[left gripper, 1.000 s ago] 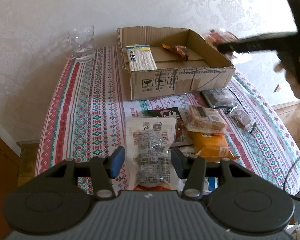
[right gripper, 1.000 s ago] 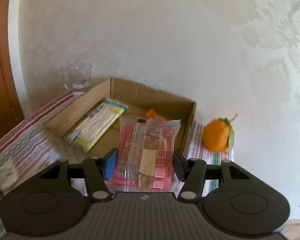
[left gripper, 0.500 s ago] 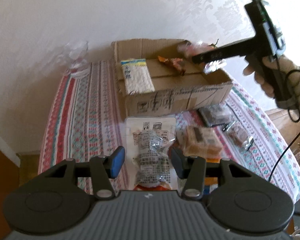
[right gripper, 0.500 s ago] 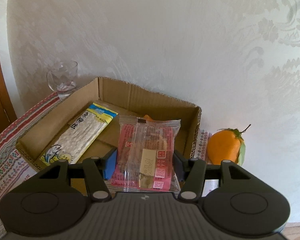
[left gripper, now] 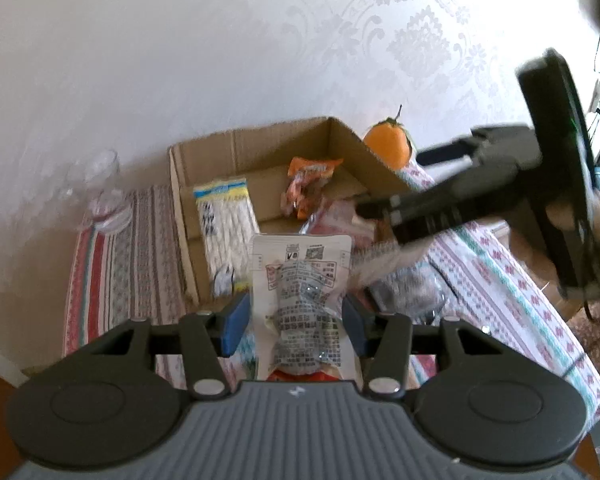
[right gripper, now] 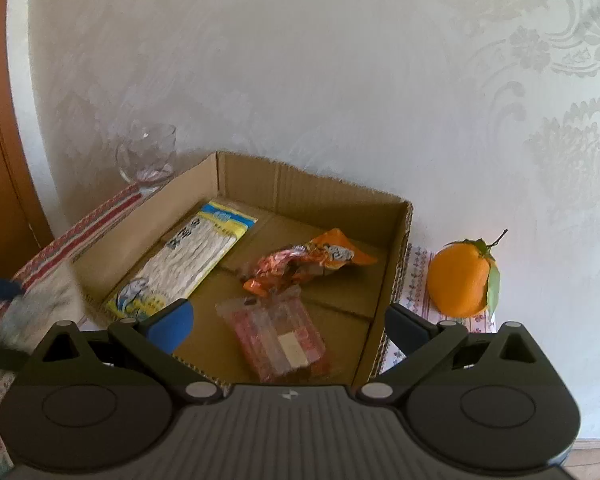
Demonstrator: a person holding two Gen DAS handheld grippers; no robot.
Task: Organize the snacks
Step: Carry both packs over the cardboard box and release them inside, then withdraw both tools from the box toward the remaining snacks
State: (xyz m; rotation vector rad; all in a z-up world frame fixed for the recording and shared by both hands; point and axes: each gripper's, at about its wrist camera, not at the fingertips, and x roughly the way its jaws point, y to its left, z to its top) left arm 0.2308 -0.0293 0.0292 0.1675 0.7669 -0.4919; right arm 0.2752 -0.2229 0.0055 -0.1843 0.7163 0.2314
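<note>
My left gripper (left gripper: 296, 320) is shut on a white and silver snack packet (left gripper: 302, 288) and holds it just in front of the cardboard box (left gripper: 184, 216). My right gripper (right gripper: 288, 320) is open and empty above the box's (right gripper: 312, 184) near right part. The pink snack packet (right gripper: 278, 336) lies loose on the box floor below it. A white and yellow noodle pack (right gripper: 184, 264) and an orange wrapper (right gripper: 304, 260) also lie in the box. The right gripper (left gripper: 370, 210) shows in the left wrist view over the box's right side.
A glass cup (right gripper: 148, 158) stands left of the box by the wall. An orange with a leaf (right gripper: 462, 278) sits right of the box. Several more snack packets (left gripper: 412, 288) lie on the patterned tablecloth (left gripper: 112, 264). A brown door (right gripper: 0, 120) is at far left.
My right gripper has opened and the pink packet has dropped into the box. My left gripper has lifted the white packet and moved it toward the box.
</note>
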